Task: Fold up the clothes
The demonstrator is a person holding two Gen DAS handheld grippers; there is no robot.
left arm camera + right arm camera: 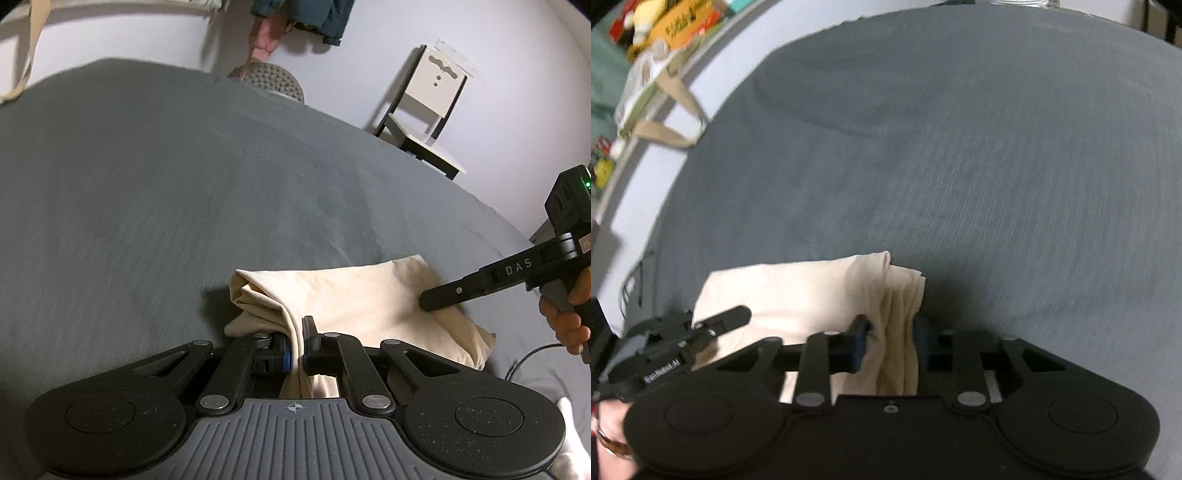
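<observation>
A cream garment [354,295], already doubled into a thick bundle, lies on the near part of a grey bedspread [155,192], with a white chair [428,118] well beyond the garment against the far wall. At the garment's left end, the left gripper [297,347] is clenched on a gathered edge of cloth, the fabric pinched between its fingers and hanging down behind them. At the garment's right end, the right gripper [890,345] has a pleated bunch of layers between its fingers [858,341]; the pads appear to press the cloth from both sides, so it reads as grasping the garment, though blur softens the view. A hand [565,314] shows on the right gripper's handle, beyond the garment's right end.

The folding looks well along: the step in hand appears to be a late fold or a lift of the bundle by both ends. The next move likely calls for both ends travelling together, level and taut, so the stacked layers do not slide apart before being laid down and let go.
</observation>
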